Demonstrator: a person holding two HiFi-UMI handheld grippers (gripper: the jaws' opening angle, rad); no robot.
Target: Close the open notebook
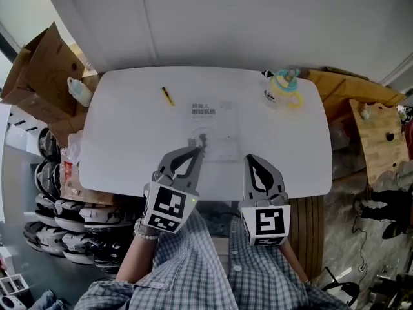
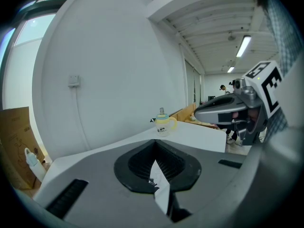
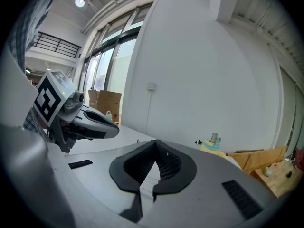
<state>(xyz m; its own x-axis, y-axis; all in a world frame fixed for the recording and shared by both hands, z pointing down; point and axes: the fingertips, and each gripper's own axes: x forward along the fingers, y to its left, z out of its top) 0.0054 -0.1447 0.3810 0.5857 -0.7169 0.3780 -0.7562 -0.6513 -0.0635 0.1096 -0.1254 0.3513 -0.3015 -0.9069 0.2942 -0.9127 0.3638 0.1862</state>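
The left gripper [image 1: 202, 142] and right gripper [image 1: 251, 157] have fingers pressed together (nothing pinched), tips at the near part of the notebook [image 1: 216, 124], probably to press its cover flat on the surface [image 1: 129, 128].

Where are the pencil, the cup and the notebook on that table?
pencil [image 1: 168, 96]: head view, middle of its yellow shaft.
cup [image 1: 281, 86]: head view, on its lid.
notebook [image 1: 218, 126]: head view, on its white page below the print.

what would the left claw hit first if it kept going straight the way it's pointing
Most likely the white notebook: the shut left claw tilts slightly down with its tip over the notebook's near edge. The yellow cup stands further along; depth is unclear.
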